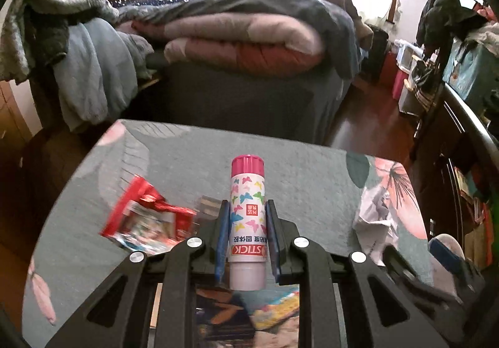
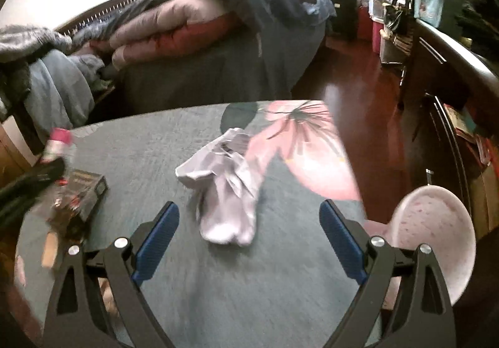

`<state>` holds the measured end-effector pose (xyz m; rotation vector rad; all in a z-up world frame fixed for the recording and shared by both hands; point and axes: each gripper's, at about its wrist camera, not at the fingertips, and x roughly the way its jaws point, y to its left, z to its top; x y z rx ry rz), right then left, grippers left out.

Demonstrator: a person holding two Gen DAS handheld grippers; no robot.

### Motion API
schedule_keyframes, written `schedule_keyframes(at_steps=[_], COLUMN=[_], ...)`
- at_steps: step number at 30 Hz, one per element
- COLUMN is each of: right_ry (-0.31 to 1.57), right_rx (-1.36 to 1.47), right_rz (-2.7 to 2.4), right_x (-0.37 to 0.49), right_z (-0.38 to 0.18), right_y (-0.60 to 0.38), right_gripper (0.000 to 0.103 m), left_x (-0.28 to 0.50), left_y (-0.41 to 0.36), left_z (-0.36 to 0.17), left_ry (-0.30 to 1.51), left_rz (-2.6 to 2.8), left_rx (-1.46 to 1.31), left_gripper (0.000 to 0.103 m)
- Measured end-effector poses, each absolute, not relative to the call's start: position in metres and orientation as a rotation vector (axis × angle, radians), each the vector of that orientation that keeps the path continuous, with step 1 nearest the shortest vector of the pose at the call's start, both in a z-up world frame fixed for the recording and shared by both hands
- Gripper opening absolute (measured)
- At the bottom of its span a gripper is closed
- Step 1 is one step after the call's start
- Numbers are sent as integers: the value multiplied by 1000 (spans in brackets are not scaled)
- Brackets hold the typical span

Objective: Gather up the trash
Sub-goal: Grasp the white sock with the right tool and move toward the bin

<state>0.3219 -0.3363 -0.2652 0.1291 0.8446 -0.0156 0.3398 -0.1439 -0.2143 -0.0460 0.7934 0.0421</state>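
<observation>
My left gripper [image 1: 248,207] is shut on a glue stick [image 1: 248,207] with a pink cap and butterfly print, held above the table [image 1: 187,161]. A red crumpled snack wrapper [image 1: 146,220] lies on the table to its left. A crumpled white paper [image 1: 375,217] lies at the right; in the right wrist view the paper [image 2: 224,182] lies just ahead of my open, empty right gripper [image 2: 249,217]. The glue stick [image 2: 59,143] and left gripper show blurred at the far left of that view.
A dark small box [image 2: 89,189] and clear wrapping lie at the table's left. A pink-white bin [image 2: 436,235] stands beside the table's right edge. Colourful booklets [image 1: 249,310] lie under my left gripper. A bed with folded quilts [image 1: 243,36] is behind; a cabinet [image 2: 436,73] stands at the right.
</observation>
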Motion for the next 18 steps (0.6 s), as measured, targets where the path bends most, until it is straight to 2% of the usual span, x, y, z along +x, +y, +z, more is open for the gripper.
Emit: schedule_keyframes(at_steps=[3,5,6,7,10,18], right_ry=[887,913,921,911,895,848], right_rx=[130,153,159,140,106,148], right_rz=[-2,-1,-6,-27,-32,-5], right_x=[347,360,365,366,364,310], right_z=[-278,-285,-287,-287,-281,-255], right_y=[-323,-318,-317,-314,-307,-313], right_gripper=[92,87,78,60,48,48], left_x=[340,340,340,339,339,322], left_y=[-130,-124,-122,-120,-113,-110], left_z=[-209,-208,-208,-208,-209,-201], left_ry=[779,776,776,776,776,757], left_rz=[40,36,34,32,31,24], left_rx=[-52,-54,-55,-56,-53,-46], left_gripper=[22,22,22,22,22,22])
